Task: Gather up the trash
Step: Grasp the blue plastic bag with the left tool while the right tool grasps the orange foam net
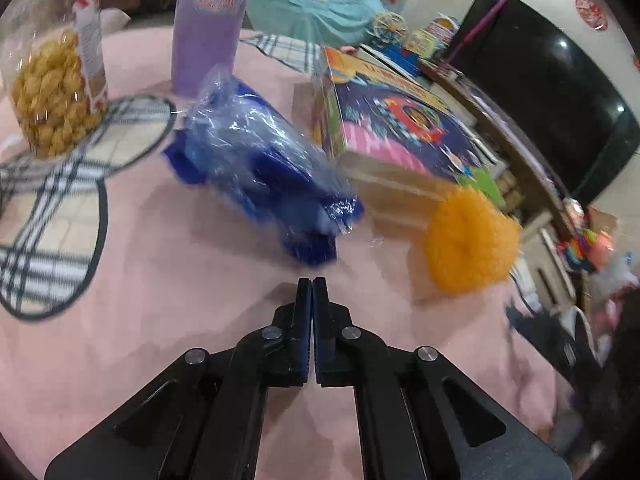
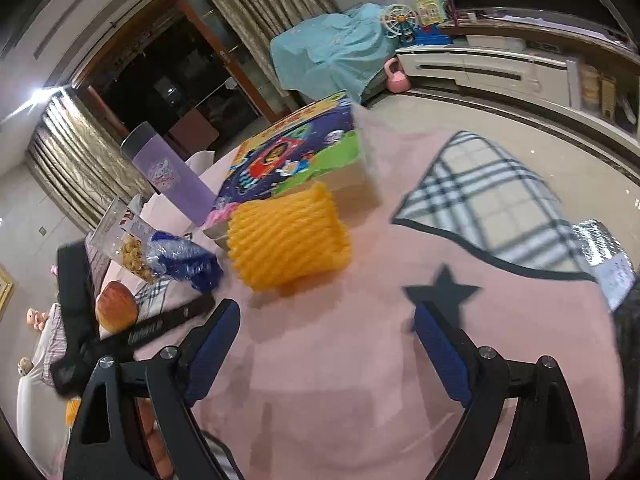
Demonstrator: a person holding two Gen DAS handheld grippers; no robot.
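An orange foam net sleeve [image 2: 286,238] lies on the pink tablecloth [image 2: 340,380] against a colourful box; it also shows in the left wrist view as the orange sleeve [image 1: 470,240]. A crumpled blue plastic wrapper [image 1: 264,168] lies just beyond my left gripper [image 1: 311,284], which is shut with nothing between its fingers. The same wrapper [image 2: 184,258] appears left of the sleeve in the right wrist view. My right gripper [image 2: 326,312] stands open a short way in front of the orange sleeve, its blue pads apart and nothing between them.
A colourful picture box [image 1: 392,128], a tall purple bottle [image 1: 208,28], a clear bag of yellow snacks [image 1: 52,88] and plaid mats [image 1: 52,216] share the table. A plaid mat [image 2: 492,204], a black star patch [image 2: 444,290] and a bread roll [image 2: 117,307] lie near the right gripper.
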